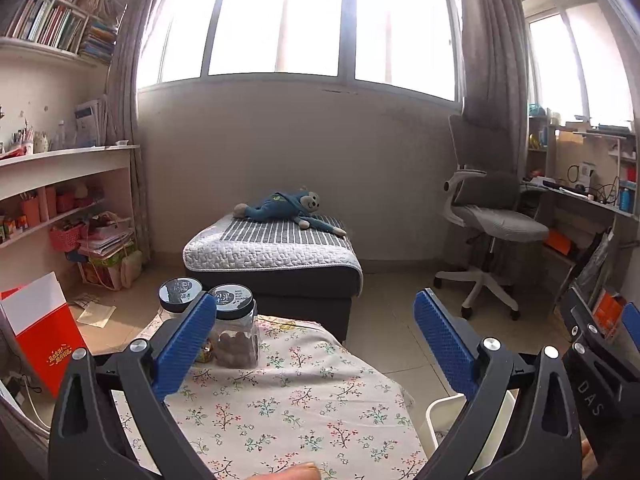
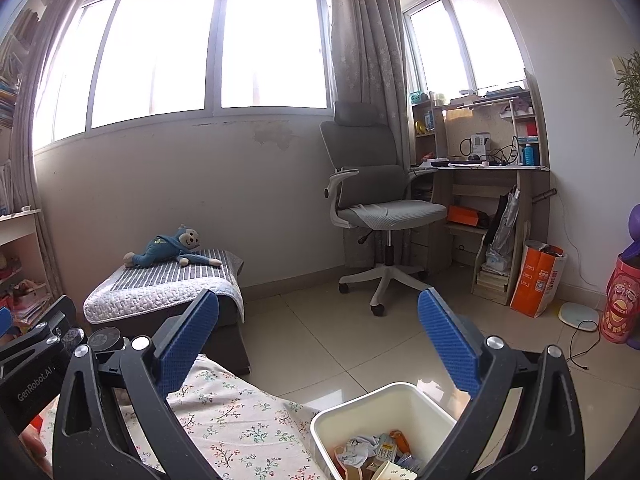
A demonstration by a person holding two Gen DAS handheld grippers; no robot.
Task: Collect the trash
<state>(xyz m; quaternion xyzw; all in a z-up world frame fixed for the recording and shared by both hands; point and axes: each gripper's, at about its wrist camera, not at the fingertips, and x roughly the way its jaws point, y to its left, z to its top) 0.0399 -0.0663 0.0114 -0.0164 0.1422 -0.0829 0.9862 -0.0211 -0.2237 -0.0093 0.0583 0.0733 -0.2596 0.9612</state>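
Both wrist views windowward; shared ottoman [image 1: 272, 256]

The left gripper [image 1: 312, 344] with blue pads is spread wide above a floral-cloth table [image 1: 296, 400]. Two black-lidded clear plastic jars [image 1: 234, 328] stand at its far edge.

Daylight is flooding both views, and the fisheye lenses are bending the edges.

The big window [image 1: 320, 20] is blowing out to pure white and is casting haze on the wall [image 2: 160, 184] under it. The floor tiles [image 2: 340, 364] are showing soft glare. The corners are darkening, straight lines are curving, and the bookshelf [image 1: 52, 16] is looking slightly soft.
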